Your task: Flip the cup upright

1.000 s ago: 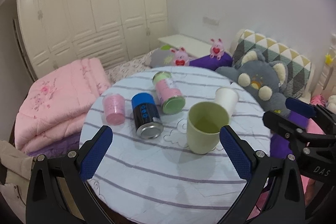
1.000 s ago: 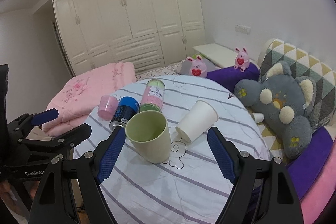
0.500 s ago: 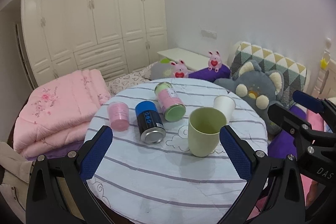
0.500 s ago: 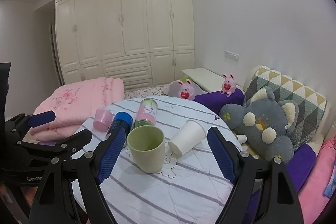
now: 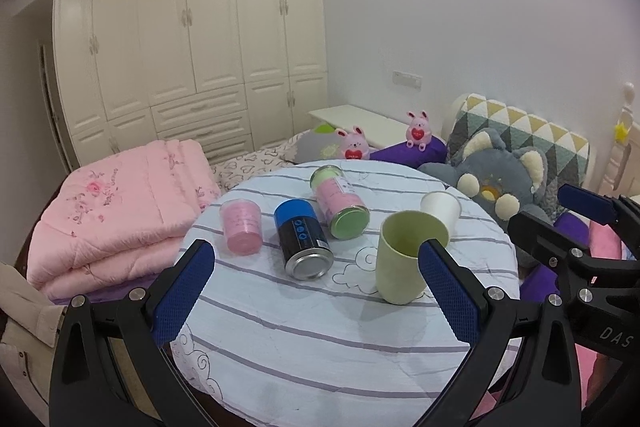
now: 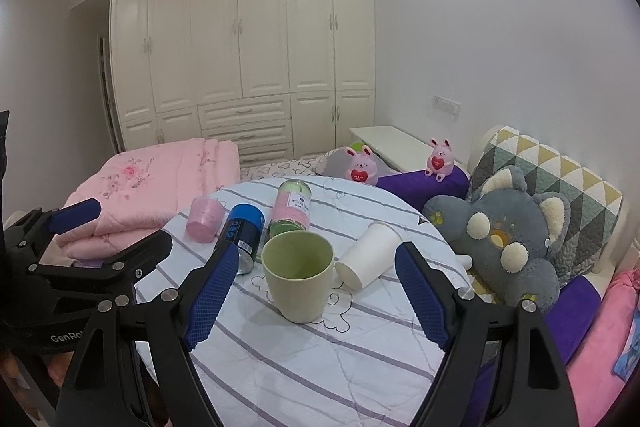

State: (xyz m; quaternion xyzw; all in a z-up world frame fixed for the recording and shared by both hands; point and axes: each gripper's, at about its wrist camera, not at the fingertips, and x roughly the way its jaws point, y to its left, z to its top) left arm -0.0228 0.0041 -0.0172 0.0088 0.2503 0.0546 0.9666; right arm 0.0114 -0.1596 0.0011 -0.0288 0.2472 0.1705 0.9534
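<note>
A pale green cup (image 5: pixel 404 259) stands upright, mouth up, on the round striped table (image 5: pixel 320 339); it also shows in the right wrist view (image 6: pixel 298 277). A white paper cup (image 6: pixel 368 259) lies on its side behind it, and shows in the left wrist view (image 5: pixel 440 209). My left gripper (image 5: pixel 316 291) is open and empty, held back above the table's near edge. My right gripper (image 6: pixel 316 291) is open and empty, also held back from the green cup. Each gripper shows at the edge of the other's view.
A blue-capped black can (image 5: pixel 302 237), a pink-and-green bottle (image 5: pixel 340 201) and a small pink cup (image 5: pixel 241 226) lie or stand left of the green cup. A folded pink quilt (image 5: pixel 116 203) is at left, a grey plush toy (image 5: pixel 496 183) at right.
Both grippers have drawn back and risen from the table, so the cups look smaller and farther. The green cup stays upright. The jaws stay open.
</note>
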